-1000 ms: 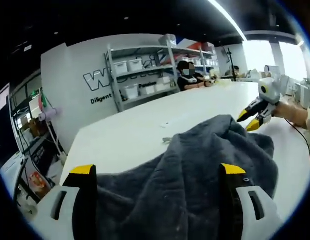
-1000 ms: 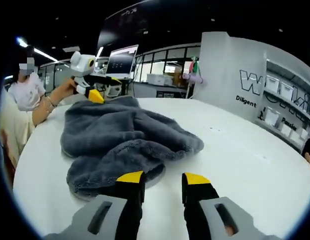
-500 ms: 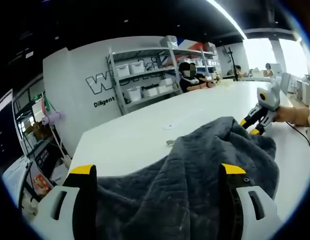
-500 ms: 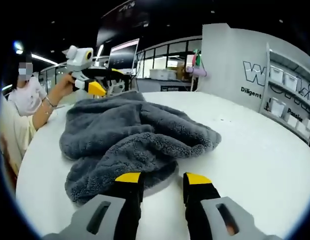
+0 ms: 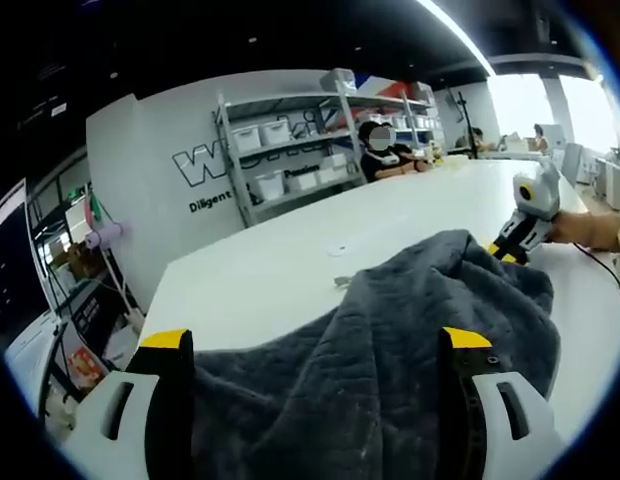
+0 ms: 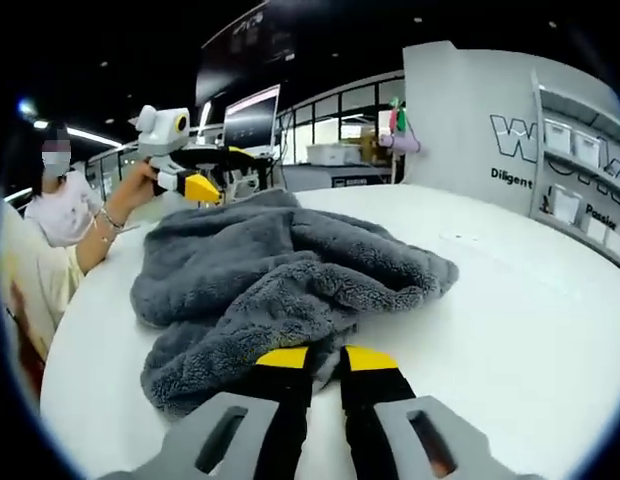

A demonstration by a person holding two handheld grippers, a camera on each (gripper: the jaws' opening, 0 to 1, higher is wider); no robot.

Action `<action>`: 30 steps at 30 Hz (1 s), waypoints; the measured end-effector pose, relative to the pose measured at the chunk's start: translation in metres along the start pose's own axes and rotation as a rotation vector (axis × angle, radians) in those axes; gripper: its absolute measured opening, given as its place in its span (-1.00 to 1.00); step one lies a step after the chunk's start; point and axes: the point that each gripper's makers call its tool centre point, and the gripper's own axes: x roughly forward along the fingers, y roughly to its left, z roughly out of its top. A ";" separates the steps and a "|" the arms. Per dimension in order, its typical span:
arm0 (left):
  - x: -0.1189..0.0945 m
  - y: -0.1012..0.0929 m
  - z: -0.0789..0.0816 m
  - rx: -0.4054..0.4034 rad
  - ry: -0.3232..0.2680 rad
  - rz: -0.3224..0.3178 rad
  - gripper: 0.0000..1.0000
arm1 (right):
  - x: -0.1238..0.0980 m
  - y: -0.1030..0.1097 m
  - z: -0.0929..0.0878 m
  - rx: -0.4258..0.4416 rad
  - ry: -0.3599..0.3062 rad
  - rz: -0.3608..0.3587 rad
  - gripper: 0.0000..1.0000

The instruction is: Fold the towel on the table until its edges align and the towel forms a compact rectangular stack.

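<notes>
- right gripper (image 6: 326, 358): jaws nearly together at the near hem of the towel (image 6: 280, 275). a thin fold may be pinched between the tips, but contact isn't clear; cannot tell if it grips cloth or is merely clenched.
- left gripper (image 5: 315, 340): jaws wide apart, released. towel (image 5: 390, 360) lies heaped between and just ahead of the tips; nothing clamped.
- towel, loc: one crumpled dark grey mound on the table (image 6: 510, 300), running from the right gripper's tips to the far side, where the left gripper (image 6: 195, 180) hovers over its far edge.
- towel, handling (est.): thick plush pile, soft, no stiffness; will sag and bunch, not hold a crease. prob. light to moderate weight. pile gives good friction vs. jaws; slip risk low. not fragile.
- grasp pts (rec.): take a single-layer corner or hem, not the bulk. edges are buried in folds, so spread flat first, then pinch two adjacent corners.
- surface: white table (image 5: 280, 260), smooth, matte, wide; cloth should slide easily on it. small light scraps (image 5: 335, 250) lie beyond the towel.
- room: beyond the table, shelving (image 5: 290, 150) w/ white bins against a lettered wall; a monitor (image 6: 252, 118) and glazed partitions behind the left gripper. seated person (image 5: 385, 150) at the far end.
</notes>
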 end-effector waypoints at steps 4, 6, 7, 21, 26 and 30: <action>0.000 0.000 -0.002 0.000 0.006 0.002 0.99 | -0.012 -0.009 0.016 -0.015 -0.064 -0.037 -0.94; 0.000 0.001 -0.001 -0.001 0.003 0.001 0.99 | -0.021 -0.017 0.028 -0.033 -0.105 -0.074 -0.94; 0.000 0.001 -0.001 -0.002 0.003 0.001 0.99 | -0.026 -0.020 0.033 -0.042 -0.124 -0.093 -0.94; 0.004 -0.001 -0.004 0.000 0.012 0.000 0.99 | -0.099 -0.073 0.072 -0.123 -0.274 -0.346 -0.94; 0.004 -0.001 -0.006 0.000 0.017 0.002 0.99 | -0.124 -0.090 0.079 -0.129 -0.320 -0.418 -0.94; 0.005 0.001 -0.007 0.000 0.023 0.004 0.99 | -0.146 -0.098 0.089 -0.135 -0.384 -0.458 -0.94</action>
